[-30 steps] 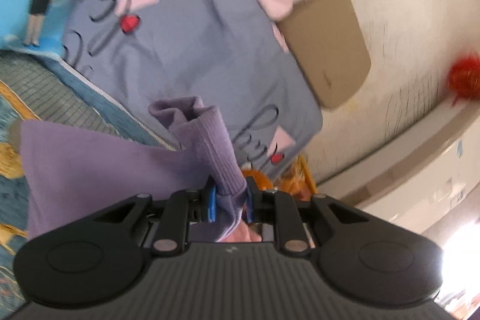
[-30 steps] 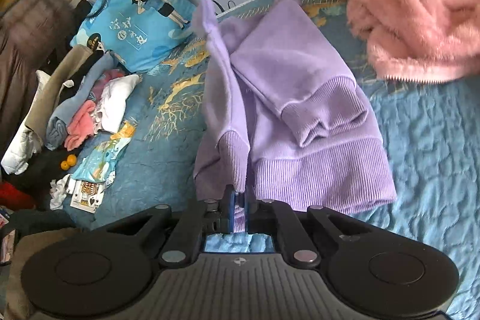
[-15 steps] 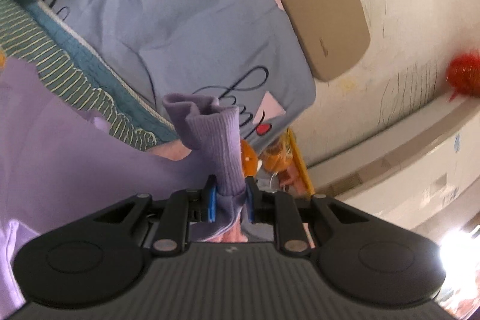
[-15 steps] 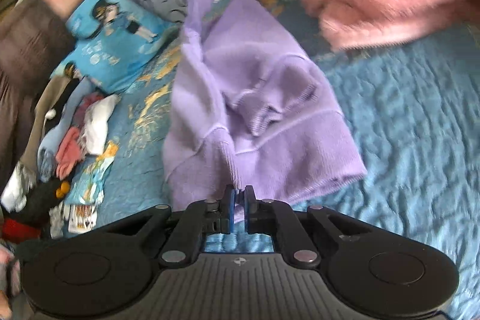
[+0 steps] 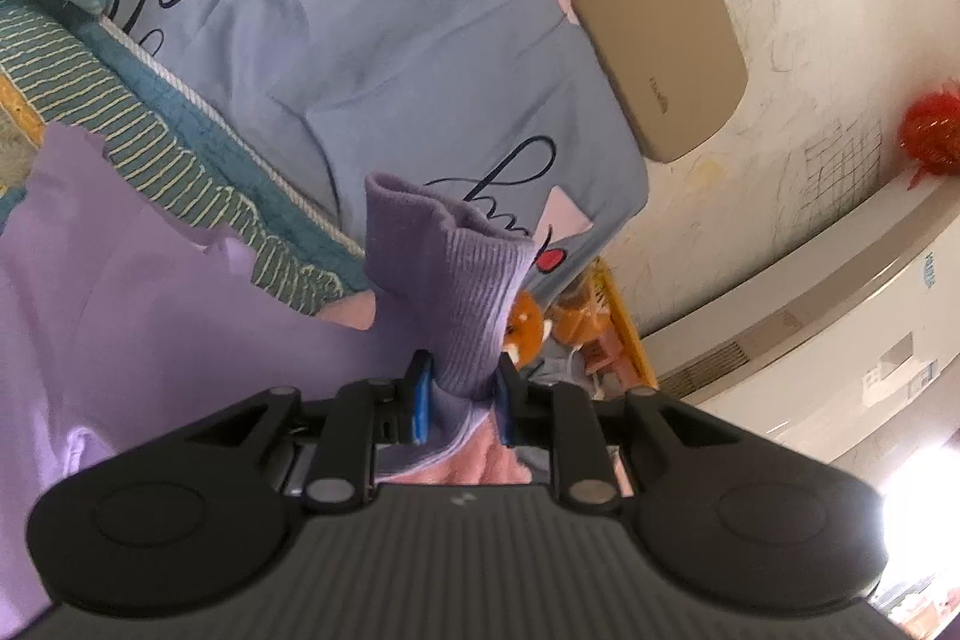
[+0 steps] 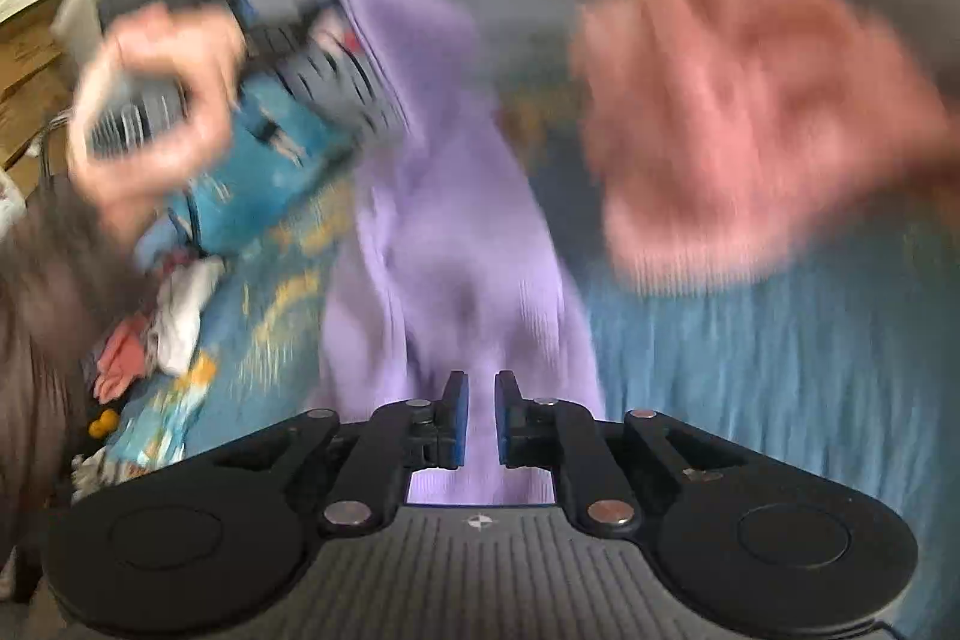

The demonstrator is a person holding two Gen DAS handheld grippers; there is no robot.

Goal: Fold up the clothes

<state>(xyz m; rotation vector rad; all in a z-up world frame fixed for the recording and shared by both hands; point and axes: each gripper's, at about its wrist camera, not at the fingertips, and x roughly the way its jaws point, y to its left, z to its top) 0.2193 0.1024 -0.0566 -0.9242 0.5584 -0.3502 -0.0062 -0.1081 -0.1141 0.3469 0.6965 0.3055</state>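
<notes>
Left gripper [image 5: 461, 403] clamps purple sweater [image 6: 450, 244] cuff to carry the sleeve; right gripper [image 6: 477, 418] ahead-parted, gripping nothing.

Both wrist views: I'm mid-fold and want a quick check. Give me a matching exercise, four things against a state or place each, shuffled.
Things:
1. left tool
2. right tool
3. pink fluffy garment
4. tan case

States or places:
A. open, pads apart, lilac sweater beyond them
B. against the scribbled wall
C. shut on the ribbed cuff
D. on the blue quilt, right of the sweater

Pairs: 1-C, 2-A, 3-D, 4-B
</notes>
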